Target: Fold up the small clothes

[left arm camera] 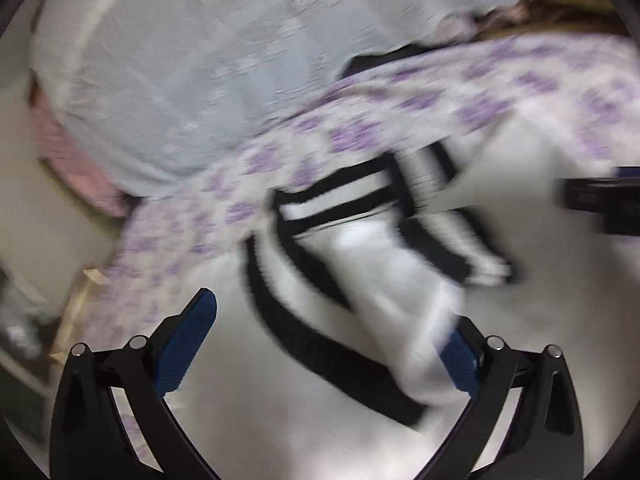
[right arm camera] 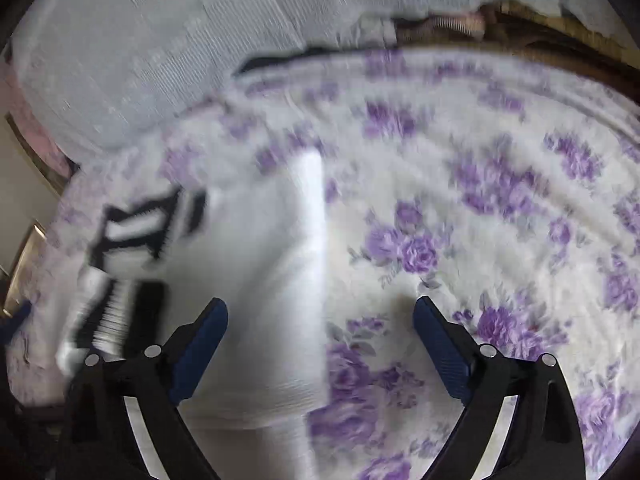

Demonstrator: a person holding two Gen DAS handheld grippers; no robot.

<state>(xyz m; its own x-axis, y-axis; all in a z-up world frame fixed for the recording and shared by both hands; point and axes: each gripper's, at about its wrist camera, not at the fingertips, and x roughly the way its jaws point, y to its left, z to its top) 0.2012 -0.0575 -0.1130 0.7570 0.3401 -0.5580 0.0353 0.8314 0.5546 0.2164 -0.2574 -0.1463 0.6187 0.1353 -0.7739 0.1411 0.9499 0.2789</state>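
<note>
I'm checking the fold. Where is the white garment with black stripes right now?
The white garment with black stripes lies on the purple-flowered bedspread, left of centre in the right wrist view, its plain end between the open right gripper fingers.

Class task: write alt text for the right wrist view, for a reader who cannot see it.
The right gripper hangs open above a white garment with black stripes, which lies on a white sheet with purple flowers. The picture is blurred.
</note>
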